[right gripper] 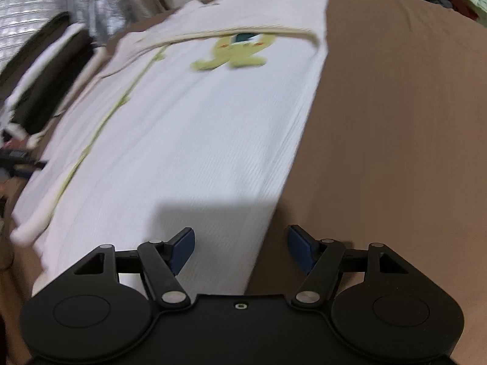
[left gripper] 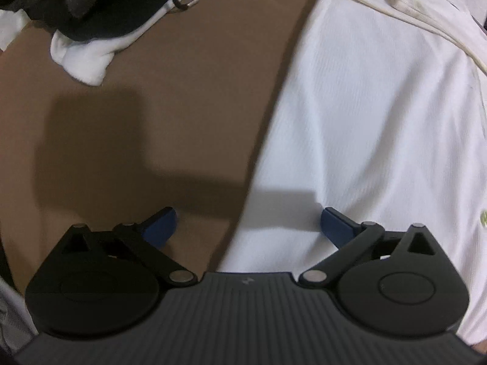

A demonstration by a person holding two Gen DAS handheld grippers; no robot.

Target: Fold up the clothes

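- Brown surface fills both views; crumpled curtain or bedding stuff behind it in the right wrist view, too blurred to name.
- White garment lies flat on the surface, sides look already folded in to a long panel; straight long edge on each side, brown surface showing past both.
- Pile of dark and white clothes well apart from the white garment, off its left edge, far corner of the left wrist view.
- Cream collar/placket trim at the garment's far end; green appliqué figure just below it, thin green stitch line running down the garment's left part.
- Left hand-held gripper: fingers wide apart, nothing between them, straddling the garment's left edge at the near end.
- Right hand-held gripper: fingers apart, empty, straddling the garment's right edge at the near end.
- Likely step: pinch both near corners, fold hem up toward the collar.
- Do it well: get both layers between the pads at each corner, match grip depth left and right, lift level, lay the hem square to the side edges, keep clear of the pile.
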